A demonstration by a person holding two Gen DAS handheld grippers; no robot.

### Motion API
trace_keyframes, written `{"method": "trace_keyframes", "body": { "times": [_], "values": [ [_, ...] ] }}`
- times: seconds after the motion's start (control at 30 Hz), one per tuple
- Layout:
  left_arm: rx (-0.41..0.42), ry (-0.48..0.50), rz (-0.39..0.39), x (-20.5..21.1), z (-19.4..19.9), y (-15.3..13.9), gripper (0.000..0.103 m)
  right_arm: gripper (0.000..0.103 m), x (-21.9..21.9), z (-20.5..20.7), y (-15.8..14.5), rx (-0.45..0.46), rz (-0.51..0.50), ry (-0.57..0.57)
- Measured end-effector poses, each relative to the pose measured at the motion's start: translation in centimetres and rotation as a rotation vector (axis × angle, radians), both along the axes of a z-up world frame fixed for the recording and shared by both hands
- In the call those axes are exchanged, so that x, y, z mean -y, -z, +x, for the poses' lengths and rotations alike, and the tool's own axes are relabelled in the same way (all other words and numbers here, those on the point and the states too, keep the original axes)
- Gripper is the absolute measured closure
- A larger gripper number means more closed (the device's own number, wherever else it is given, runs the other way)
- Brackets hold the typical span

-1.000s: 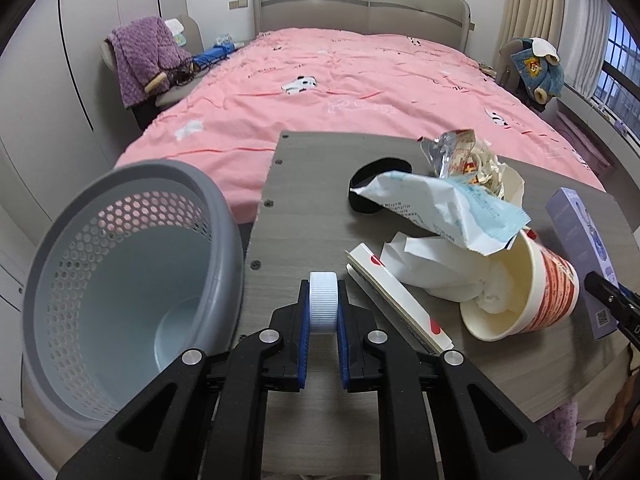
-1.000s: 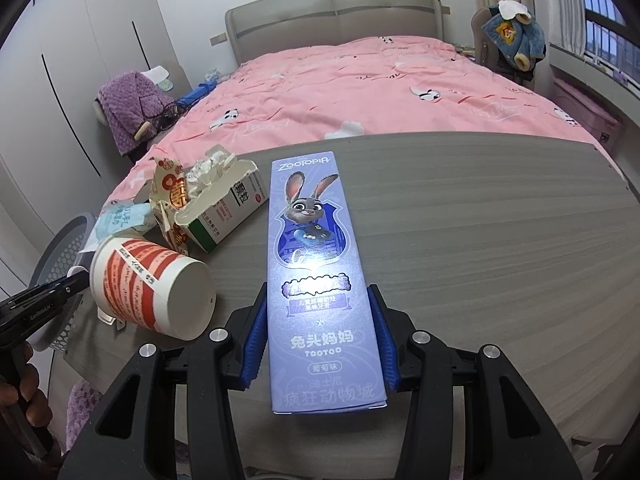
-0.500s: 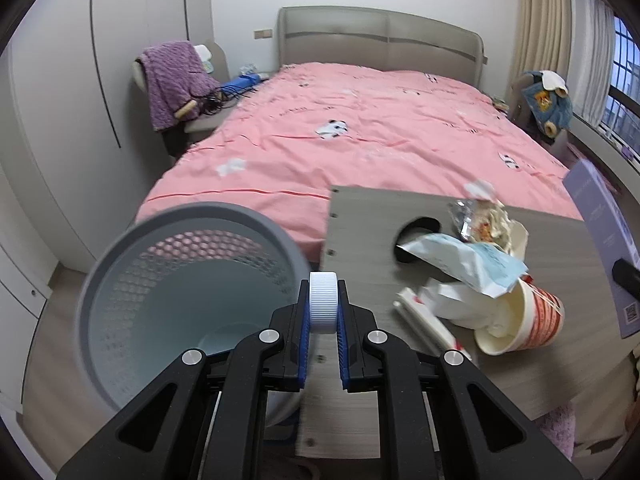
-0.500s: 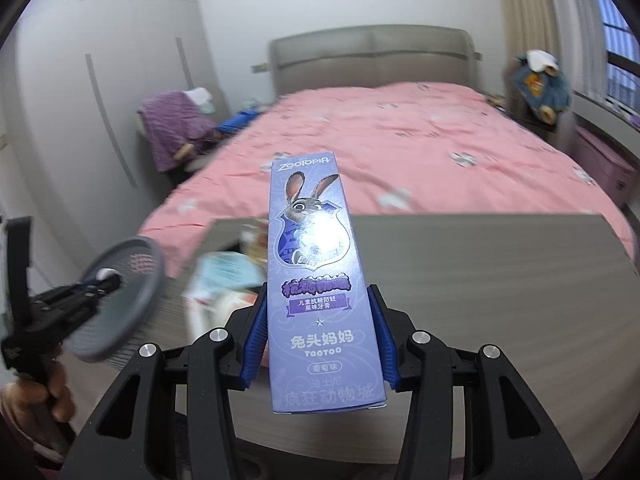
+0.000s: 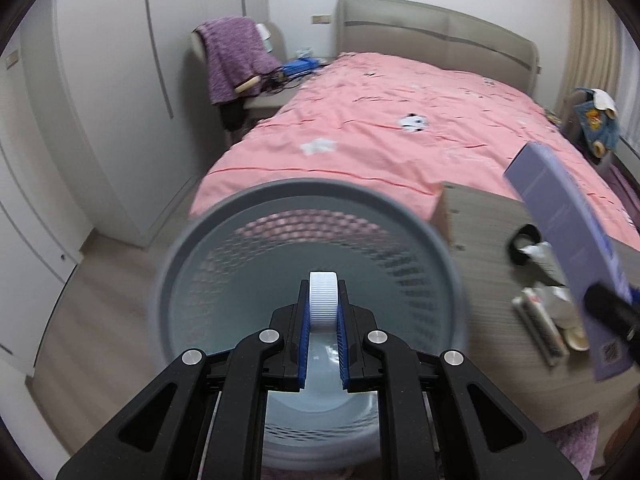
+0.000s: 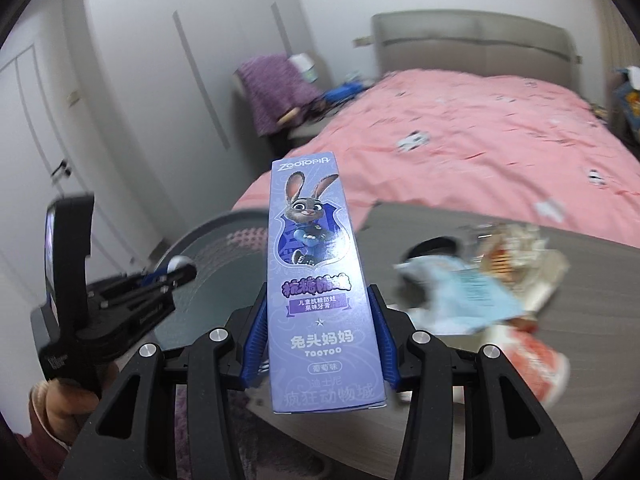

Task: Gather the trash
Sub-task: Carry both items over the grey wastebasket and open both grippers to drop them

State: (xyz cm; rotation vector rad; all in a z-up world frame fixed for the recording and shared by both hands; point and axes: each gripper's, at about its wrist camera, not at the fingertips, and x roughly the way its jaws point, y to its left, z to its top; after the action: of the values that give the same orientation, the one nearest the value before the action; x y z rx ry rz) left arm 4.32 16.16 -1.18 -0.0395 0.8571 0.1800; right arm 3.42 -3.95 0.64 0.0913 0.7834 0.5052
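1. The left gripper (image 5: pixel 323 312) has its fingers pressed on a small white ribbed cap (image 5: pixel 323 300). The cap sits between the blue pads, right over the open mouth of the grey bin (image 5: pixel 308 200).
2. The right gripper (image 6: pixel 318 344) has its fingers pinching a long purple toothpaste box (image 6: pixel 316 272) with a bunny on it. The pads press on its two long sides, and the box sticks out forward.
3. In the left camera the box (image 5: pixel 568 240) shows at the right, above the counter (image 5: pixel 480 216), not over the bin yet.
4. The bin stands on the floor just beside the counter's edge. It looks empty inside, as far as I can see.
5. More trash is on the counter: a crumpled light blue wrapper (image 6: pixel 460 296), a red and white paper cup (image 6: pixel 532 356) on its side, and some crinkled bits behind them. These are blurry.
6. I think the step now is carrying two pieces of trash to the bin.
7. Next, the left fingers should spread so the cap drops in.
8. The right hand needs to bring the box over the bin, tip its far end down, then let go. The box is long, so it could catch on the rim.
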Motion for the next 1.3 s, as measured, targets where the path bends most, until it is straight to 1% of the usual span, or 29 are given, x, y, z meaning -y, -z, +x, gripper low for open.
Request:
{"method": "trace_keyframes", "body": {
  "times": [0.13,0.33,0.47,0.67,0.7,0.73,0.83,0.87,1.1,1.17,1.3],
  "values": [
    [-0.032,-0.029,0.012,-2.2,0.6,0.7,0.091,0.058,-3.4,1.4,1.5,-0.051,-0.021,-0.064],
    [-0.071,-0.058,0.011,-4.1,1.6,2.0,0.091,0.058,-6.7,2.7,3.0,-0.098,-0.047,-0.135],
    [-0.088,-0.066,0.006,-4.8,2.0,2.6,0.091,0.058,-8.1,3.2,3.5,-0.108,-0.069,-0.155],
    [-0.096,-0.081,0.000,-5.7,2.3,3.1,0.091,0.058,-8.7,3.9,3.9,-0.127,-0.070,-0.165],
    [-0.099,-0.084,-0.004,-5.8,2.3,3.1,0.089,0.057,-8.8,3.9,3.9,-0.129,-0.070,-0.165],
    [-0.101,-0.088,-0.008,-5.9,2.2,3.2,0.082,0.057,-8.8,4.0,3.9,-0.131,-0.071,-0.166],
    [-0.103,-0.099,-0.004,-6.1,2.4,3.2,0.057,0.056,-8.8,4.2,3.8,-0.130,-0.069,-0.167],
    [-0.100,-0.101,-0.002,-6.2,2.1,3.1,0.055,0.056,-8.8,4.2,3.7,-0.131,-0.067,-0.166],
    [-0.096,-0.127,0.001,-6.8,1.8,3.0,0.054,0.055,-8.8,4.1,3.8,-0.126,-0.071,-0.159],
    [-0.098,-0.135,-0.005,-7.1,1.6,3.1,0.049,0.055,-8.9,4.1,3.9,-0.125,-0.073,-0.159],
    [-0.094,-0.145,-0.005,-7.3,1.3,2.9,0.049,0.055,-8.9,4.0,3.8,-0.121,-0.073,-0.161]
  ]
}}
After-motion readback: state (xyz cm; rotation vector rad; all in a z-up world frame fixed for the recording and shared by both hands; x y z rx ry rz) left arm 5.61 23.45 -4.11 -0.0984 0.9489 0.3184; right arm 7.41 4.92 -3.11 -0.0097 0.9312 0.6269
